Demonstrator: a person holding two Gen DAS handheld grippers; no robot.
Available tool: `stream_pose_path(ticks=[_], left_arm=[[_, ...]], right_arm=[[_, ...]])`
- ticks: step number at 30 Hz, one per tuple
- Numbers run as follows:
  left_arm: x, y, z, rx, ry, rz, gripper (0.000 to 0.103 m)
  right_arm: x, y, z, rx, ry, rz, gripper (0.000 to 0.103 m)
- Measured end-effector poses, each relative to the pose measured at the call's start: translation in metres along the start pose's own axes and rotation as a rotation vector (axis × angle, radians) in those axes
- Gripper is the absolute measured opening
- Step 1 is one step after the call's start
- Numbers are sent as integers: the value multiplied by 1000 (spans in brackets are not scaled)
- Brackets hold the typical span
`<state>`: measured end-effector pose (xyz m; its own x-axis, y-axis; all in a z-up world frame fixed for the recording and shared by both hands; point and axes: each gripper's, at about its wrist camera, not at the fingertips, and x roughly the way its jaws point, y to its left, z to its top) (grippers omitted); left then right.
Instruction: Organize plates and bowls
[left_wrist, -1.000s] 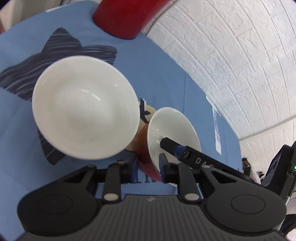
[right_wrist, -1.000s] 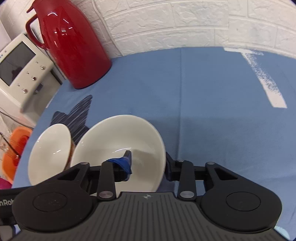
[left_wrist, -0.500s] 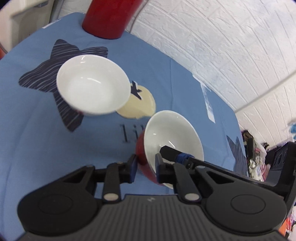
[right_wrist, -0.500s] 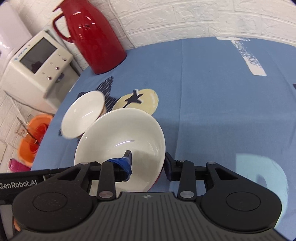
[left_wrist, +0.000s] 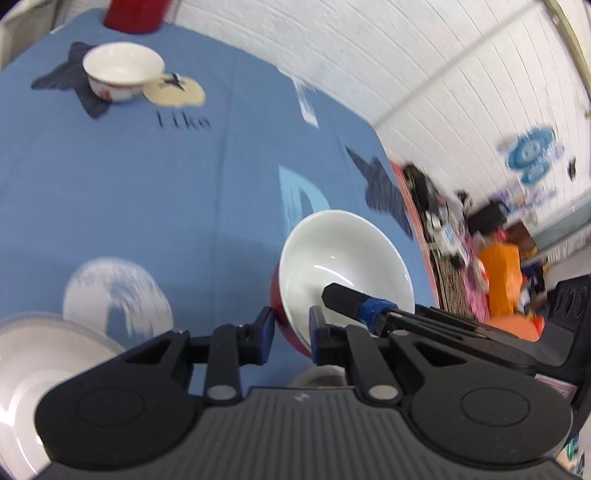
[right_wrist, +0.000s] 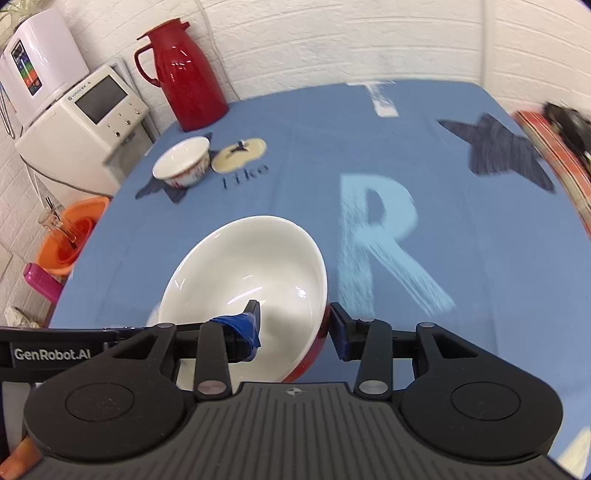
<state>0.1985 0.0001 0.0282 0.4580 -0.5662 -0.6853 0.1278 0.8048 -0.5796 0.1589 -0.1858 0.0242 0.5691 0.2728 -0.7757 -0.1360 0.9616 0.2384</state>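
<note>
A bowl, white inside and red outside, hangs tilted above the blue tablecloth. My left gripper is shut on its near rim. My right gripper is shut on the same bowl, with its blue-taped finger inside and the other finger on the red outside. A smaller white bowl with red marks stands upright far back on a dark star print, also visible in the right wrist view. A white plate lies at the lower left.
A red thermos jug stands at the table's far corner beside a white appliance with a screen. An orange basin and a pink cup sit below the left edge. Clutter lies past the right edge.
Both grippers have risen and drawn back with the red-and-white bowl. The smaller bowl, close and tilted a second ago, now stands far off on the cloth. The left fingers have narrowed onto the rim.
</note>
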Motion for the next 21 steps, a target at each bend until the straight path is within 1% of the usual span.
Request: stream_pose_path(ticks=[3, 5, 9, 11, 13, 15, 18, 21], left_arm=[[4, -12, -39, 39, 53, -3, 9], [11, -15, -59, 53, 86, -5, 9], [31, -14, -87, 66, 157, 20, 9], [40, -12, -94, 67, 175, 31, 9], [43, -13, -98, 88, 169, 51, 8], [41, -16, -98, 113, 148, 56, 9], [40, -20, -94, 148, 144, 64, 11], [40, -22, -91, 167, 156, 57, 21]], right_arm=[[-15, -9, -31, 21, -2, -21, 27], [-19, -13, -46, 33, -1, -27, 27], [-15, -20, -67, 49, 16, -26, 28], [-8, -25, -73, 53, 33, -27, 28], [-6, -32, -82, 73, 40, -18, 28], [0, -37, -85, 82, 59, -10, 28], [4, -41, -88, 97, 70, 11, 28], [4, -42, -89, 107, 77, 18, 26]])
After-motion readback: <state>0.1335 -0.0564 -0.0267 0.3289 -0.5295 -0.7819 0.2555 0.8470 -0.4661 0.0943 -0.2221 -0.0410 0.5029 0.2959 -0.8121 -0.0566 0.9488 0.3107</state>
